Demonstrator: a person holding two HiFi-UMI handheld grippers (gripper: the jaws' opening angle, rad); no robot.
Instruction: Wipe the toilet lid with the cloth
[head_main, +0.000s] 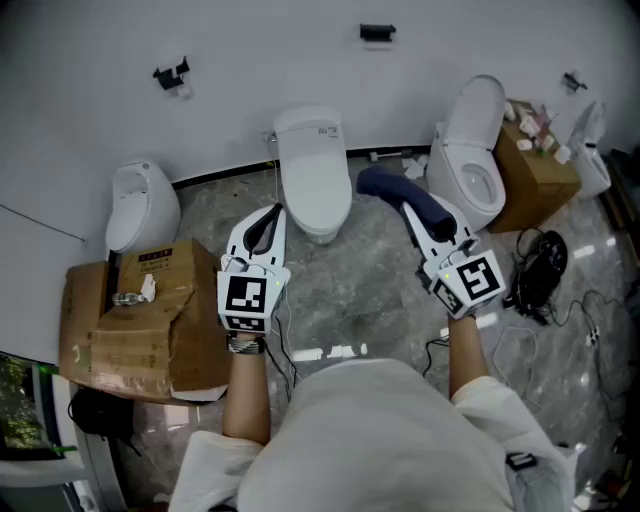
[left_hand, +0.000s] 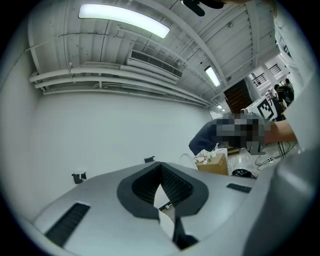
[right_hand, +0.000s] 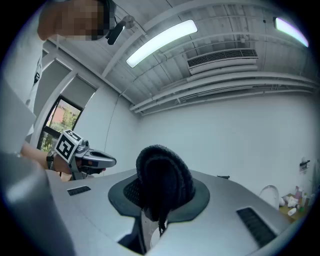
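Note:
The white toilet with its lid (head_main: 313, 168) down stands against the wall, straight ahead in the head view. My left gripper (head_main: 273, 214) hovers just left of the bowl's front, shut with nothing in it; its ribbed pads (left_hand: 172, 184) meet in the left gripper view. My right gripper (head_main: 407, 206) hangs right of the toilet, shut on a dark blue cloth (head_main: 388, 186). That cloth (right_hand: 162, 179) bulges up out of the jaws in the right gripper view. The cloth is in the air, apart from the lid.
A second toilet (head_main: 472, 152) with its lid raised stands at the right, beside a cardboard box (head_main: 540, 170) with small items. A urinal (head_main: 140, 205) and flattened cardboard boxes (head_main: 140, 325) are at the left. Black cables (head_main: 540, 272) lie on the marble floor at the right.

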